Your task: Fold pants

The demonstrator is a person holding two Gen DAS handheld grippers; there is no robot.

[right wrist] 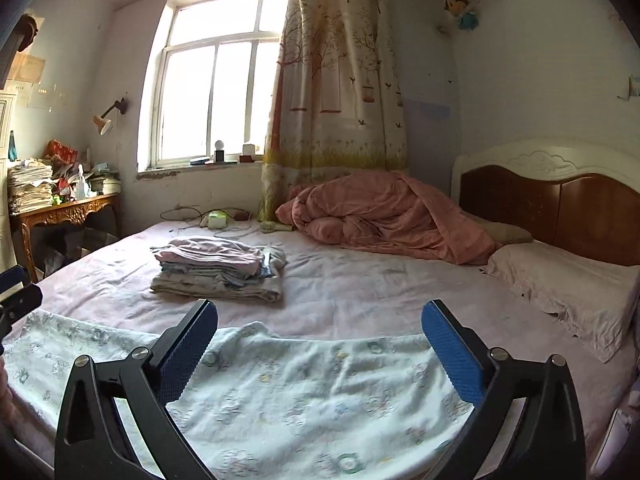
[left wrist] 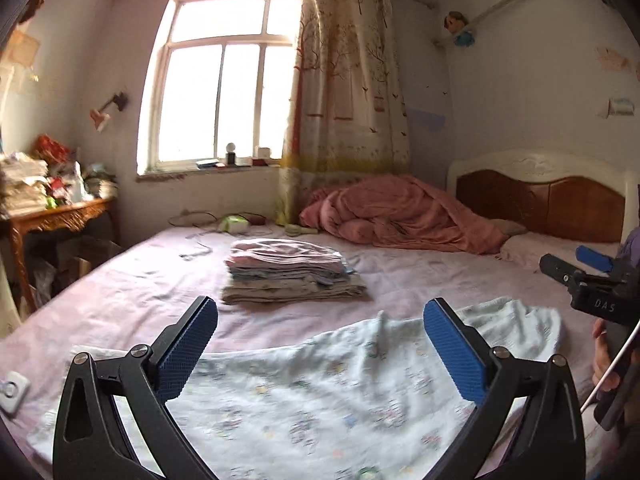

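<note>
Pale printed pants (right wrist: 304,392), spread flat, rumpled edge

You face a bed (right wrist: 360,280) with a pink quilt (right wrist: 384,216) bunched at one o'clock. A clothes stack (right wrist: 218,268) lies at eleven, a cluttered desk (right wrist: 68,210) at nine, and the window (right wrist: 216,88) at twelve.

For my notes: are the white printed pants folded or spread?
Spread: the white printed pants lie flat and wrinkled across the bed.

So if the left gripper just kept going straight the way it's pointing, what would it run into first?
Probably the stack of folded clothes on the bed. The left gripper, jaws open and empty, passes over the white patterned pants first; depth is hard to judge.
</note>
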